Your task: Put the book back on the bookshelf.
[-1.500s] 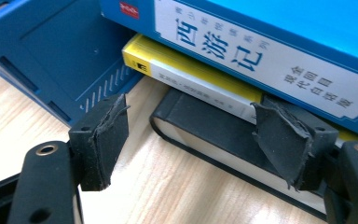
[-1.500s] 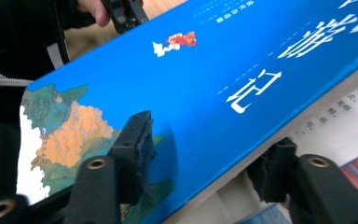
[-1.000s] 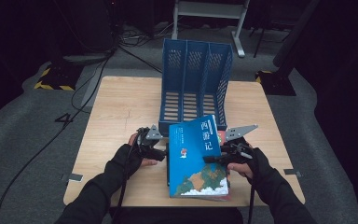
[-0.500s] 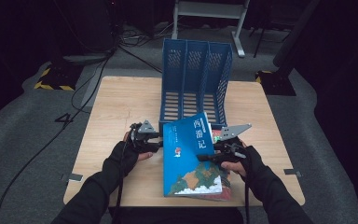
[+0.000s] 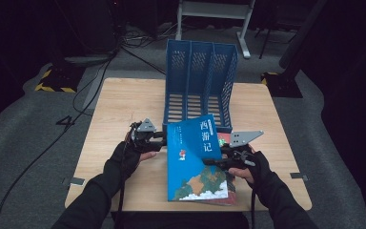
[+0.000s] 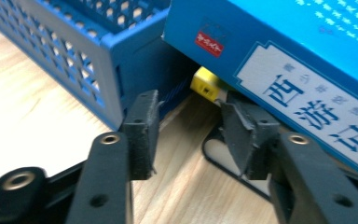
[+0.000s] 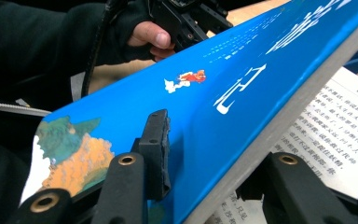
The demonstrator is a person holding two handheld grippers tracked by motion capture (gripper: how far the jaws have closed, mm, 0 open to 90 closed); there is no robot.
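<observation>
L gripper [image 5: 164, 139] sits at the book's [image 5: 198, 160] left edge, near the middle of the tabletop [image 5: 124, 105]. Its jaws have just been closing from wide to about half open. In the left gripper view they stand apart with bare wood between them; the book's spine passes just past the right pad [image 6: 242, 133], so no grip there that I can see.

Since a sec ago the book has tipped: it lay flatter and squarer to the front edge, now its top corner leans toward the file rack [image 5: 200, 81] and the cover is raised. That reads as the lift having started, likely to stand the book up for a rack slot.

R gripper [image 5: 217, 161] is clamped on the book's right side, one pad on the blue cover [image 7: 158, 140], the other under the page block. An open page of a lower book [image 7: 345, 135] lies beneath.

Count: 2 grippers, 1 rack w/ 3 slots, 2 books (1 lifted, 1 under it).
</observation>
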